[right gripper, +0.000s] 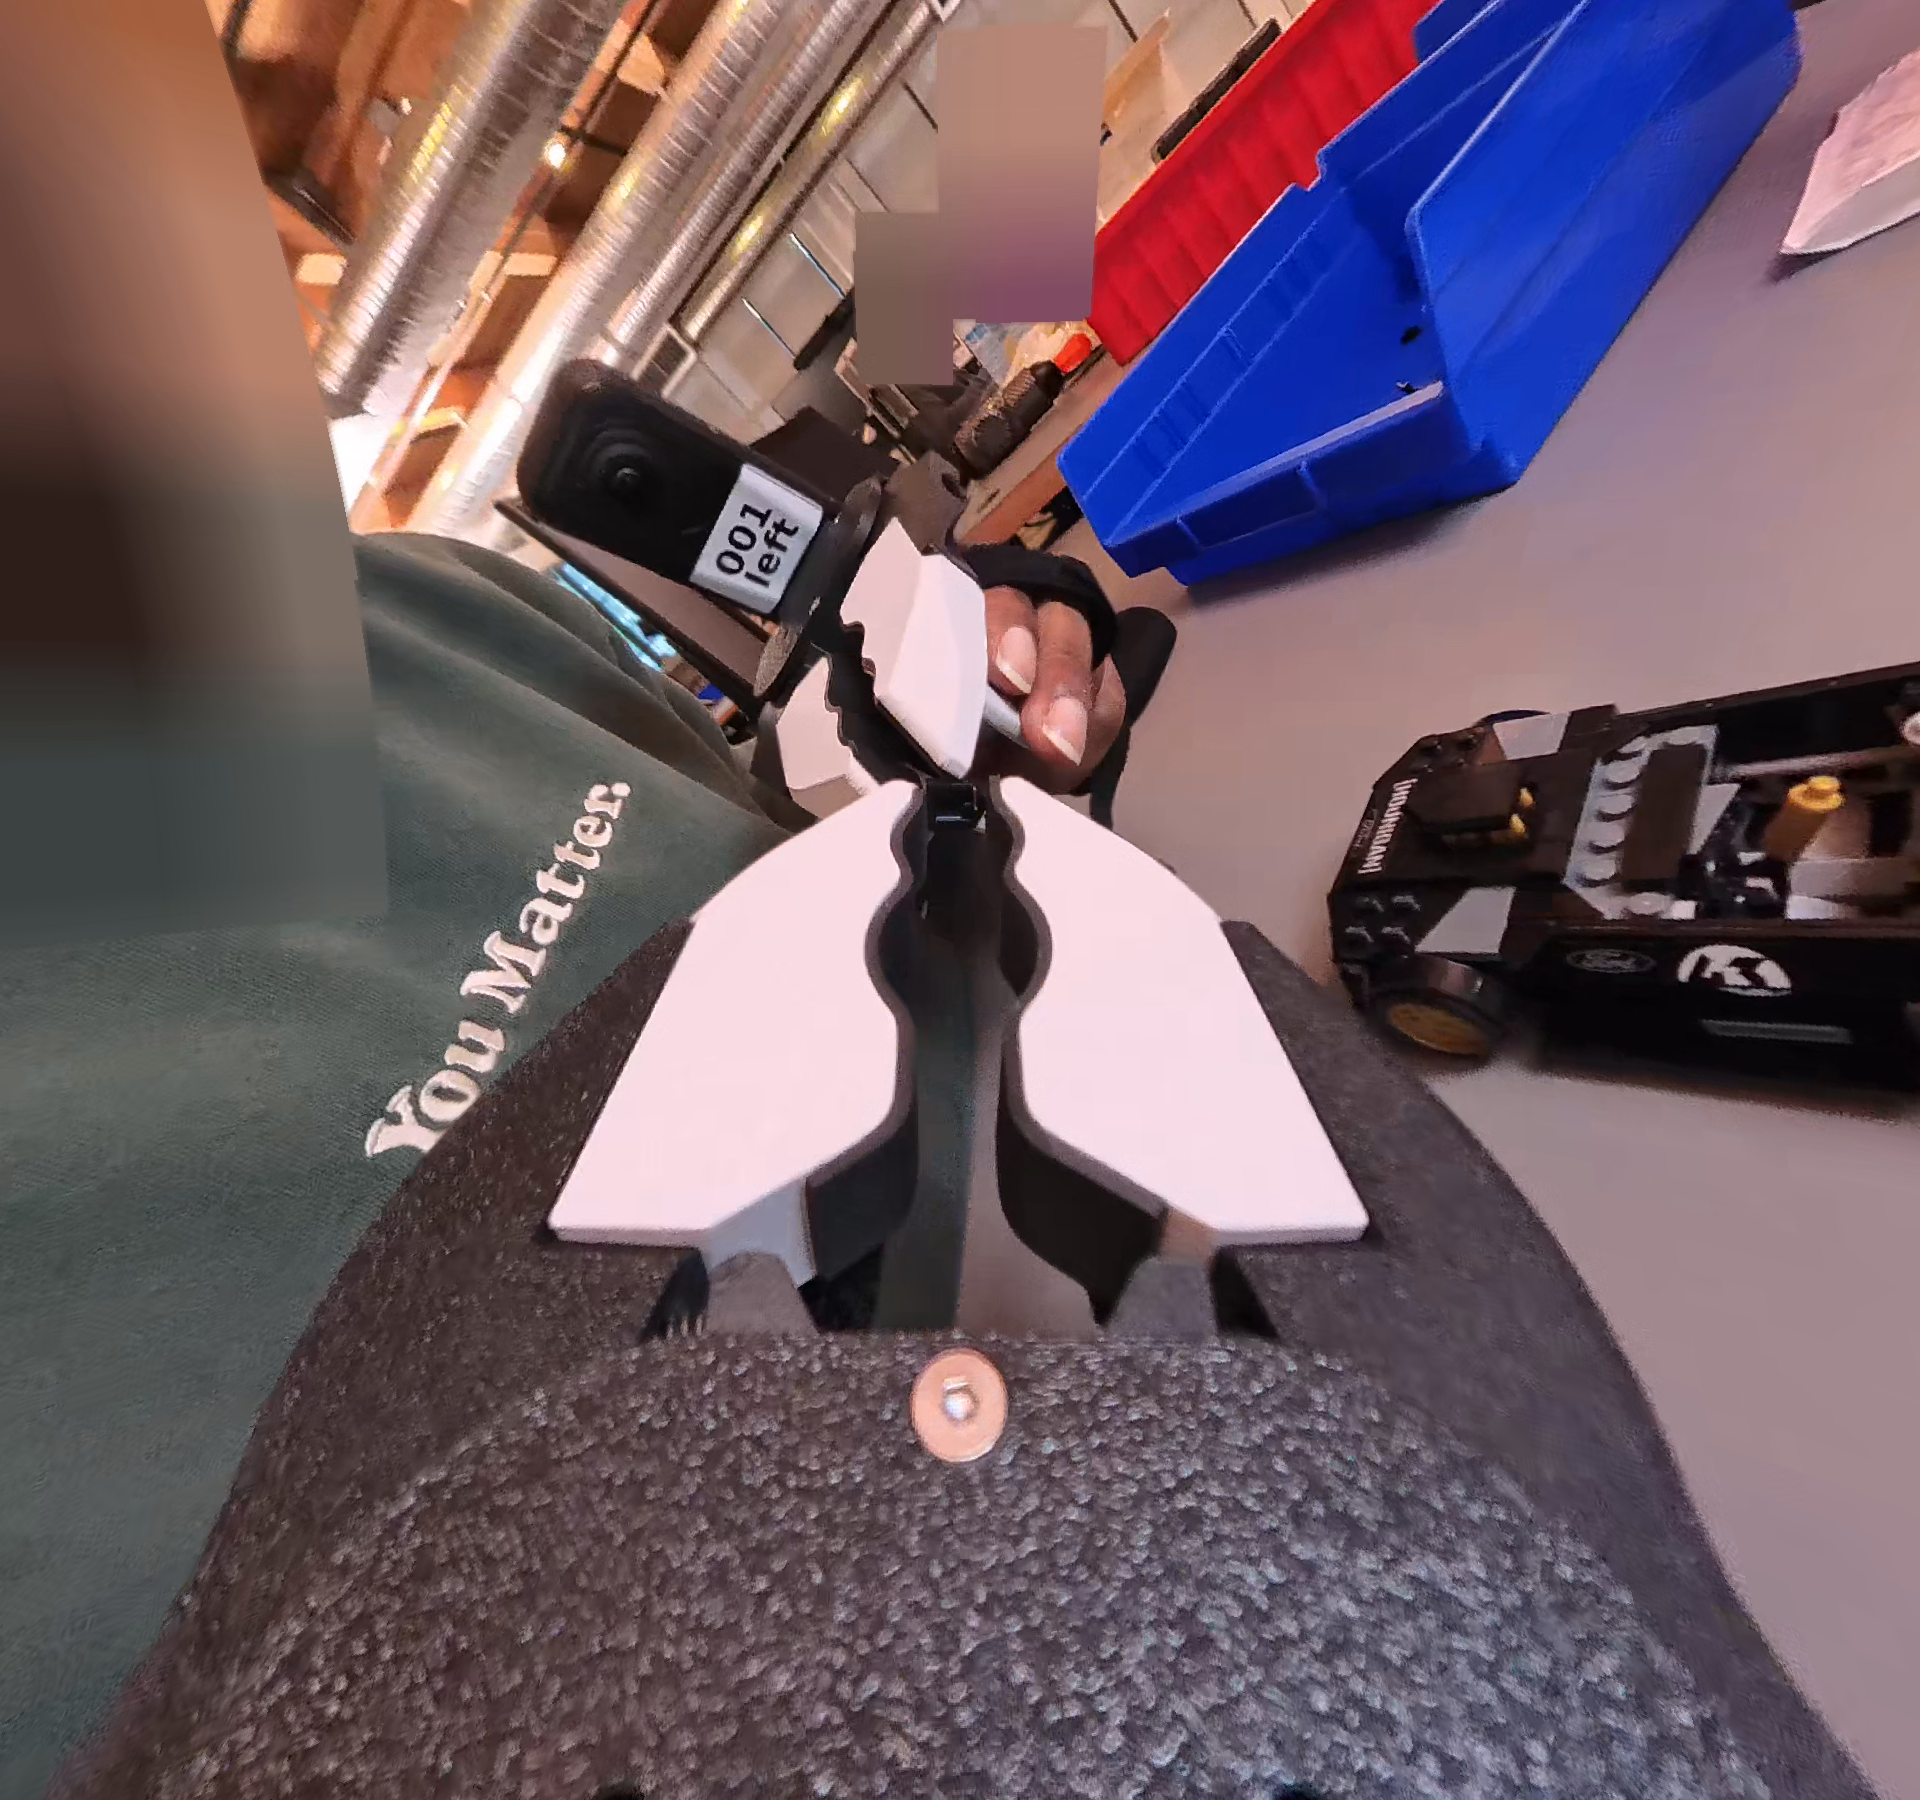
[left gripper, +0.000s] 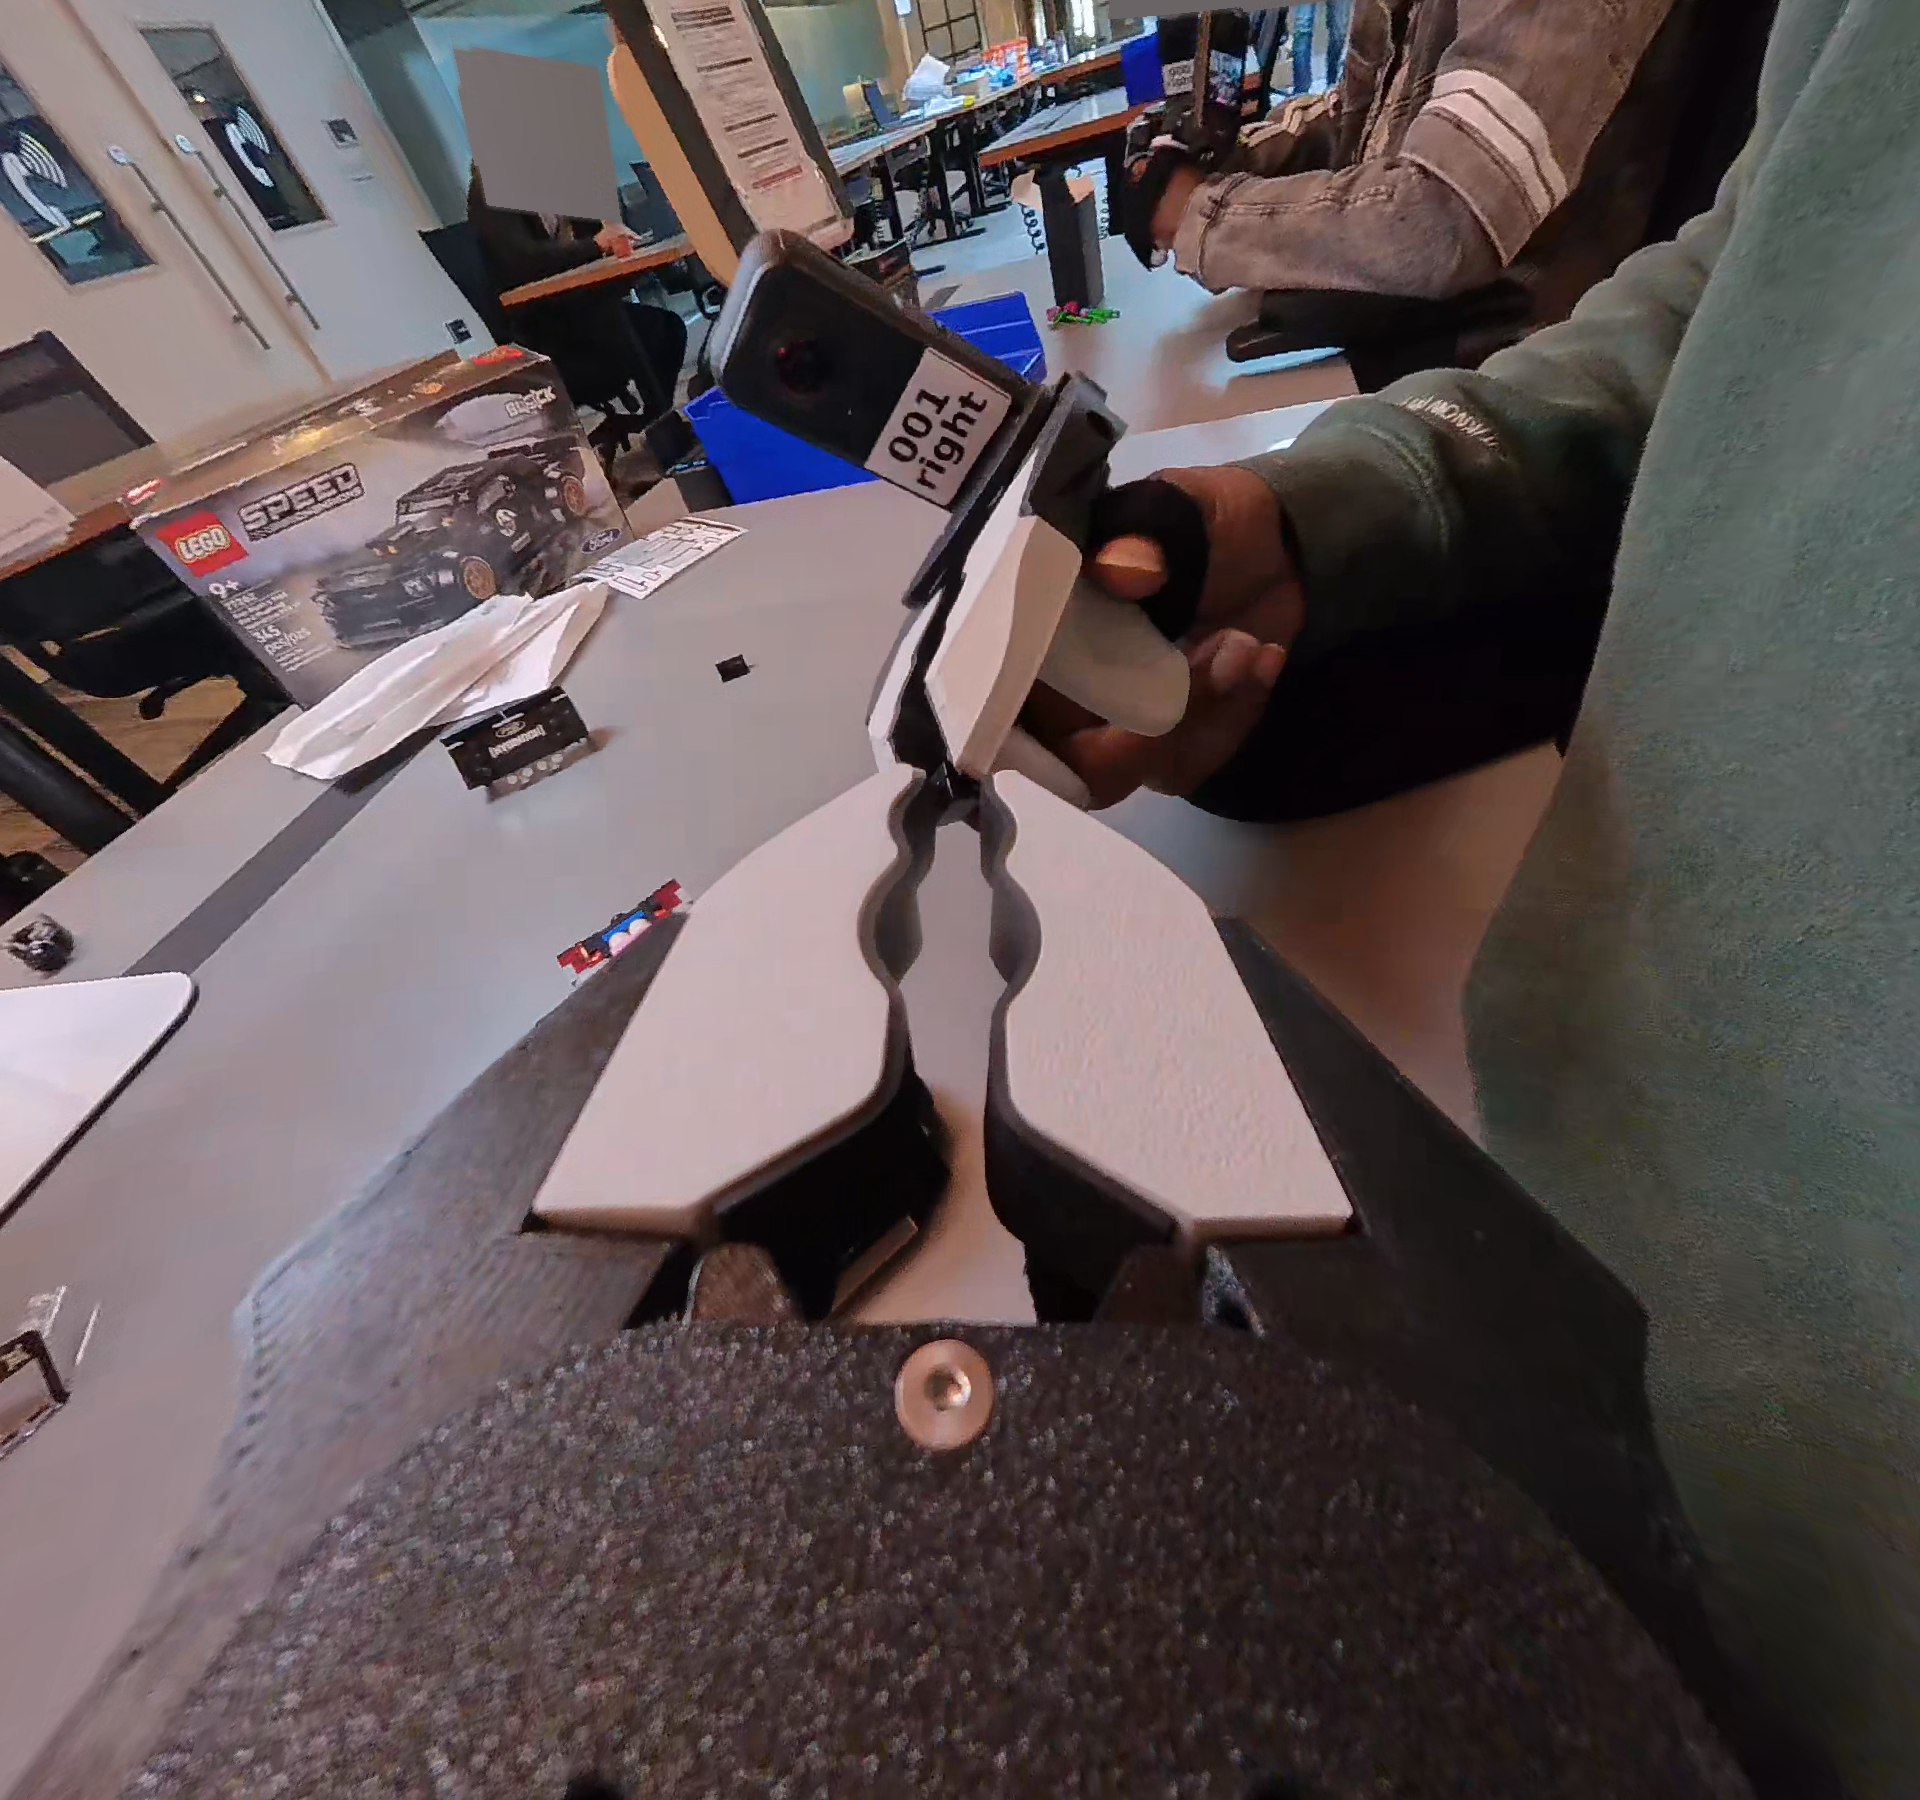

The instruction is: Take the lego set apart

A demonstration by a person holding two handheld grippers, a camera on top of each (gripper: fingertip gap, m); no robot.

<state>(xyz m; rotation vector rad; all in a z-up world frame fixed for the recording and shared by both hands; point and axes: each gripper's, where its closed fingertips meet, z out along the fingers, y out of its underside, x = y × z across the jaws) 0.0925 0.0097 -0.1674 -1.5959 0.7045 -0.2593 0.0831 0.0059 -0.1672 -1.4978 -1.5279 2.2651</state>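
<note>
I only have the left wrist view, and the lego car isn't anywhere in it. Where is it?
Observer: The black lego car sits on the grey table, off to the right of the right gripper and apart from it.
Operator: Is it whole?
Observer: No. Its top is open, with tan and yellow bits showing inside. A wheel at its near end is on.
Operator: What lies beyond it?
Observer: A red bin stands behind the blue bins, and your view shows only the blue ones.
</note>
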